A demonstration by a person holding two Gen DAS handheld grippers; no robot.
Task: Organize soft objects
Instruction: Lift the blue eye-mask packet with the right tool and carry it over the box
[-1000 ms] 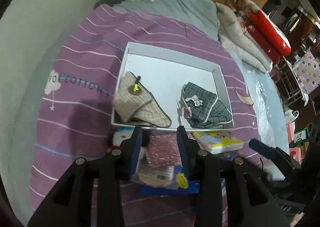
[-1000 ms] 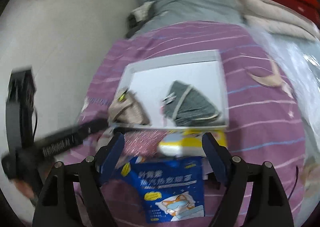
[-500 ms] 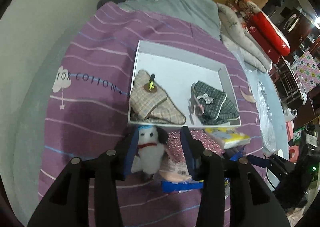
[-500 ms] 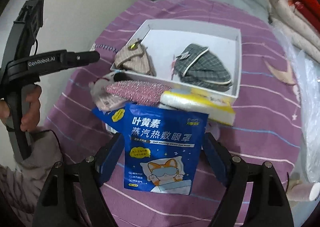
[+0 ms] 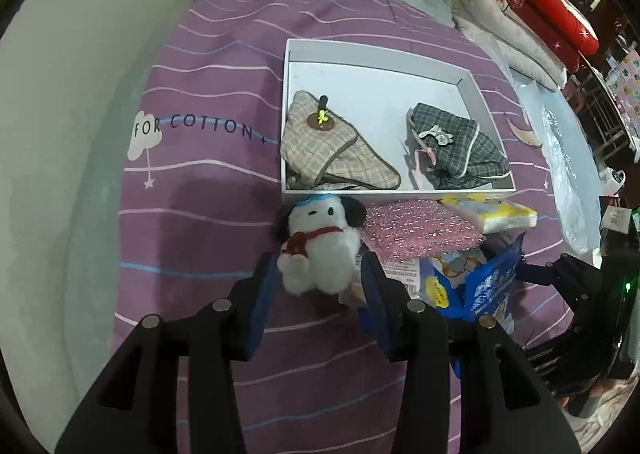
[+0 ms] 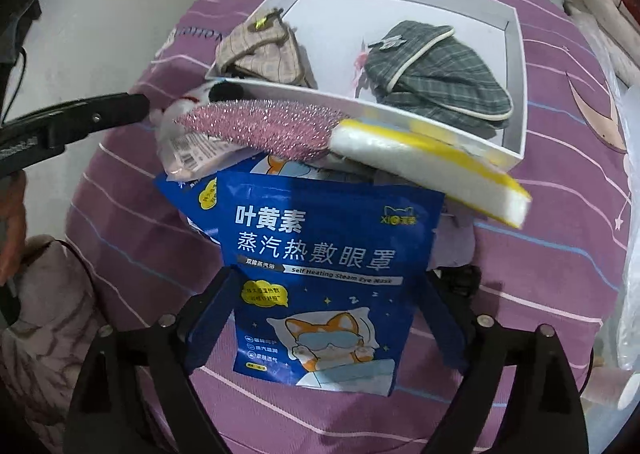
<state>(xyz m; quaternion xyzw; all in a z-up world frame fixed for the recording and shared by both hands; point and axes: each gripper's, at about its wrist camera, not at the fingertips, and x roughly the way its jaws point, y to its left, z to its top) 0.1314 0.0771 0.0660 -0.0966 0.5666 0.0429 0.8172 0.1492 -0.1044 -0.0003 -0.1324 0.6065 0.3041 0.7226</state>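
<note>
1. A shallow white box [image 5: 384, 53] lies on a bed under a purple striped cover [image 5: 208, 213]. Two folded cloth pieces rest in it, well apart: a beige plaid one [image 5: 332, 157] at the left end with a small brown disc on top, and a dark green plaid one [image 5: 460, 149] at the right end.
2. Just outside the box's near wall sits a pile: a white plush dog [image 5: 320, 246] with black ears and a red scarf, a pink glittery pad [image 5: 416, 230], a white-and-yellow packet [image 5: 492, 211] and a blue eye-mask pouch [image 6: 324, 282].
3. The left gripper [image 5: 318, 274] brackets the plush dog; its jaws flank the toy's lower body, and whether the pads press on it cannot be told.
4. The right gripper [image 6: 326, 306] has its jaws spread wide on either side of the blue pouch (they have just been opening further), not gripping it.
5. Only the right wrist view shows the pouch's printed front with its cartoon cat, plus a sleeve [image 6: 44, 318] at the left edge.
6. Only the left wrist view shows the dog's face and the words "FOR COTTON" on the cover.
</note>
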